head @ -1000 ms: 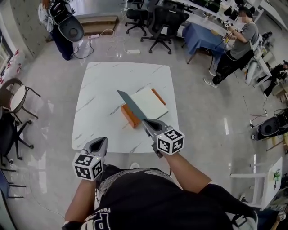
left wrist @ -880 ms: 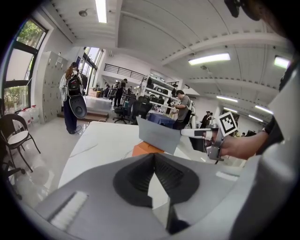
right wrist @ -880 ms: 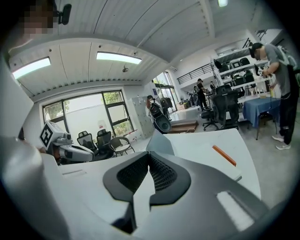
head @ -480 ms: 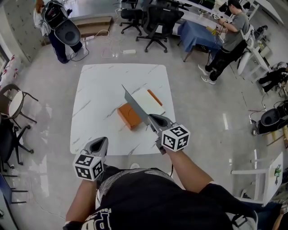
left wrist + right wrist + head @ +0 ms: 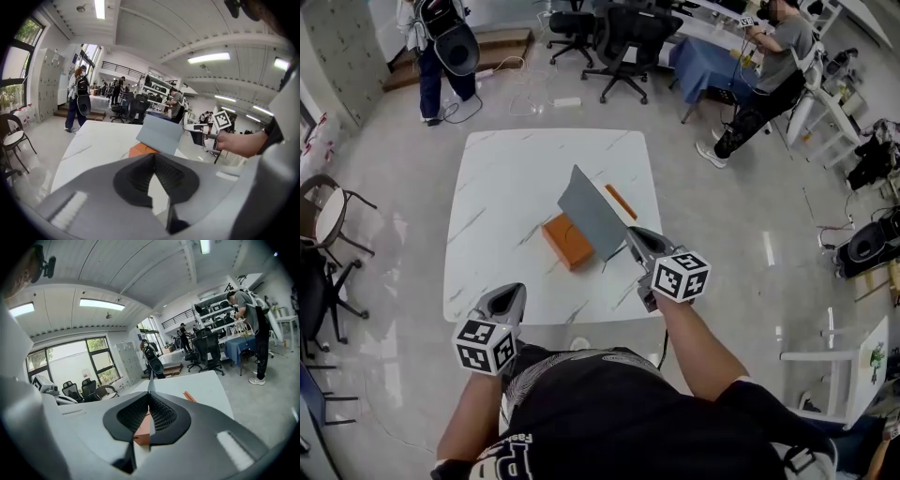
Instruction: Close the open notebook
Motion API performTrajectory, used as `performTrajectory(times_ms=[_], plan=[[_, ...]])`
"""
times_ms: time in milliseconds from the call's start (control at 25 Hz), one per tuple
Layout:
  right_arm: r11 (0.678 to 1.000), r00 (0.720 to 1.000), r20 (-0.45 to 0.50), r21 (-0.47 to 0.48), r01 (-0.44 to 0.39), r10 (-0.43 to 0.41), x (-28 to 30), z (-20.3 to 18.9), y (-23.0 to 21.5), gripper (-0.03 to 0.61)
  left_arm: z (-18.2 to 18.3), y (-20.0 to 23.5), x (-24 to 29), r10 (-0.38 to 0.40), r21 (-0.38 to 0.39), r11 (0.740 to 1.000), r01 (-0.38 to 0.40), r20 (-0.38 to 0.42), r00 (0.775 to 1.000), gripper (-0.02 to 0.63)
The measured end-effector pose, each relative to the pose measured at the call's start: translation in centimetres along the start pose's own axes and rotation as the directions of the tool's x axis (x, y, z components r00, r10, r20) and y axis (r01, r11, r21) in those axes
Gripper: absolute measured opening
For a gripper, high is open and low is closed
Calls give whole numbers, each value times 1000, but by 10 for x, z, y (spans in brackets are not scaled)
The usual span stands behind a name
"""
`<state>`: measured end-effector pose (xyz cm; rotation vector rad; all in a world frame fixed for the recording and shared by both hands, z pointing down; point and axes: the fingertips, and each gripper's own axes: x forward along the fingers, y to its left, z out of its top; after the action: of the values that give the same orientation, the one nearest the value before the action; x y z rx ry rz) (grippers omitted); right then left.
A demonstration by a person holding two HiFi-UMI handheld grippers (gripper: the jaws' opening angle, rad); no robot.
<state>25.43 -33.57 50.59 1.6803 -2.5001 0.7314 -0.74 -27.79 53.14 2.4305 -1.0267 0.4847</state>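
Our right tool [image 5: 633, 234] clamps the near corner of the grey cover [image 5: 592, 217], holding it upright over the orange notebook [image 5: 566, 242] in the middle of the tabletop [image 5: 506, 178]. The cover looks light, thin and bendy, so we judge an edge grip suits it. Our left tool [image 5: 512, 292] hangs at the near edge, closed on nothing.

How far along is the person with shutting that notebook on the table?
Done: the right gripper is clamped on the notebook's grey cover and holds it raised, tilted above the orange notebook. In hand: the cover is mid-swing, not flat. Left: lowering it fully and letting go. The left gripper hangs at the table edge, jaws together, holding nothing.
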Motion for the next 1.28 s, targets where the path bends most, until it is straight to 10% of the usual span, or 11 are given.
performTrajectory(times_ms=[1280], plan=[[956,945,-231,127,265,-232,28,-86,-142,12,7,22,7,42,-5,999,-42,-1,999,57]])
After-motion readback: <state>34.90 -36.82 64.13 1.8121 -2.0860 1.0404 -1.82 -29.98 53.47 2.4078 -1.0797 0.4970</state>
